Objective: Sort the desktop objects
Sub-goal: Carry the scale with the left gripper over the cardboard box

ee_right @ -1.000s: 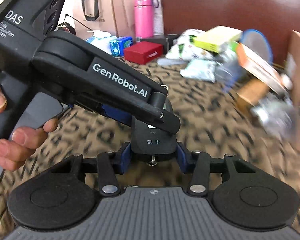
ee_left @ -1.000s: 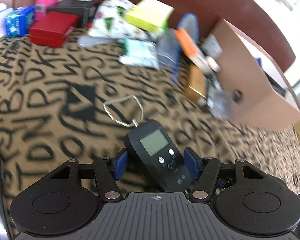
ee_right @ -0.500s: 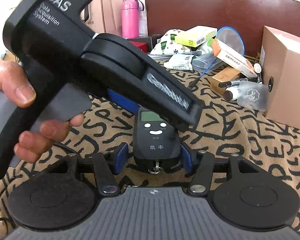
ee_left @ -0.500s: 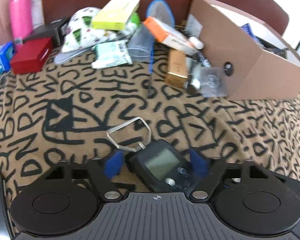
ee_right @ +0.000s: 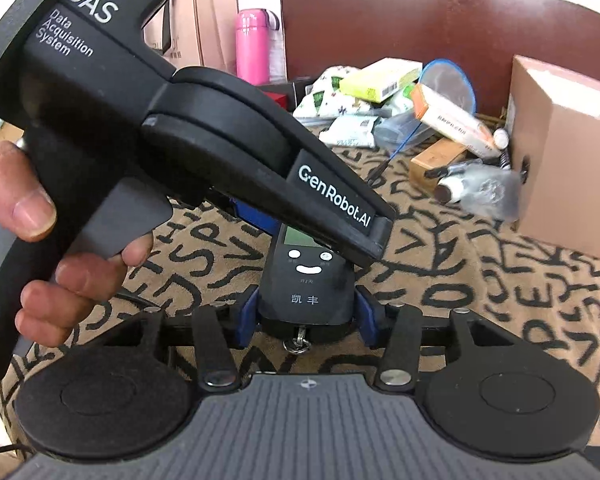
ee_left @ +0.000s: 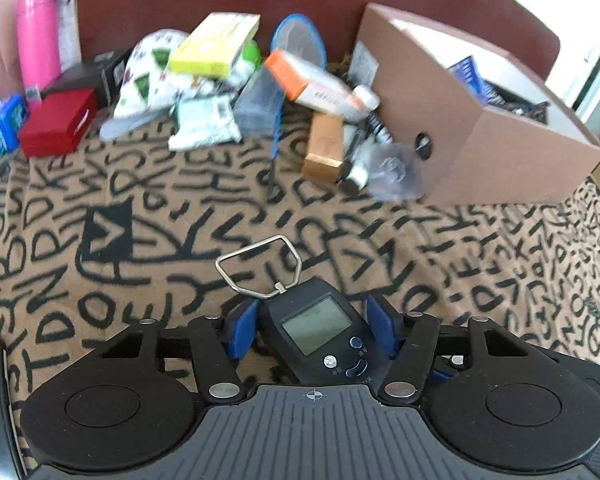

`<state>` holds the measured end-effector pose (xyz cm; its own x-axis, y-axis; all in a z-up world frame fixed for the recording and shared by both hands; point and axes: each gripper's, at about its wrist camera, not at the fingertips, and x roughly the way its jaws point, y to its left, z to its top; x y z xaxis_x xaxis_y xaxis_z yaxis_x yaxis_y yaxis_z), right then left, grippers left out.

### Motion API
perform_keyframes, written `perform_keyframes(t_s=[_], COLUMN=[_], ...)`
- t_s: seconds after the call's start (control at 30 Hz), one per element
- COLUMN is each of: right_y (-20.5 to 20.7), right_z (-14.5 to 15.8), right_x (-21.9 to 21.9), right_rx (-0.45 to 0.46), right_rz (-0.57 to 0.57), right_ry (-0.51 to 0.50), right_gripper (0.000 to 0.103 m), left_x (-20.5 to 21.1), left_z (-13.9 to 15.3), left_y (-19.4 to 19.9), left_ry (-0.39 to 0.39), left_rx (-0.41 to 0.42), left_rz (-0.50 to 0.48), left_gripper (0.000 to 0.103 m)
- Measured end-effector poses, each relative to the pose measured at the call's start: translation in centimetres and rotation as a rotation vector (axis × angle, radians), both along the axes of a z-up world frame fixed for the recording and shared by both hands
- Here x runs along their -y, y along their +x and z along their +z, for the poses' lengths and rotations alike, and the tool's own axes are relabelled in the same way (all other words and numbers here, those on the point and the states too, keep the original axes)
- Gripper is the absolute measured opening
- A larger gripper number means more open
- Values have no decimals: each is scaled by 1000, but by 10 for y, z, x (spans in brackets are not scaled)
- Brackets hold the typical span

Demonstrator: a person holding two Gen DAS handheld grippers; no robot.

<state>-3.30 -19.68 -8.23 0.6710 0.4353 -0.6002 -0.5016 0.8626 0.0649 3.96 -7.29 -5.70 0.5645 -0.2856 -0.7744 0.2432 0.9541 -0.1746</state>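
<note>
Above patterned desk cloth (ee_left: 148, 216), black digital hanging scale (ee_left: 320, 336) between both grippers: right gripper (ee_right: 305, 316) jaws closing, pinching its bottom; left gripper (ee_left: 312, 332) jaws closing around screen end. Step: carrying. Next likely: cardboard box (ee_left: 480, 152).

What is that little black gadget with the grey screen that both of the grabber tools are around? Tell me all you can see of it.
The small black plastic handheld scale has a grey blank screen, three little buttons below it and white characters printed on its body. A bent metal wire loop hangs from one end and a small metal ring from the other. It sits over the letter-patterned brown cloth. The left gripper has it between its closing blue pads; the right gripper has its other end between its closing pads.
</note>
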Motion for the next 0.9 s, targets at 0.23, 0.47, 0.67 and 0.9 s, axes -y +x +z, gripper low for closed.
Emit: perform_keyframes(t_s=[0.23, 0.47, 0.67, 0.9], right_y=[0, 16, 39, 71], right_z=[39, 85, 119, 136], right_x=[25, 60, 98, 158], right_rx=[137, 266, 348, 376], right_rz=[-63, -148, -212, -287], right_ry=[-23, -32, -19, -72], right_gripper=[54, 54, 54, 54], left_x=[31, 77, 126, 199], left_z=[50, 103, 144, 160], left_y=[8, 31, 55, 106], left_ry=[-43, -73, -61, -128], left_rx=[121, 246, 355, 337], left_rz=[-37, -103, -160, -245], left_gripper=[59, 58, 58, 58])
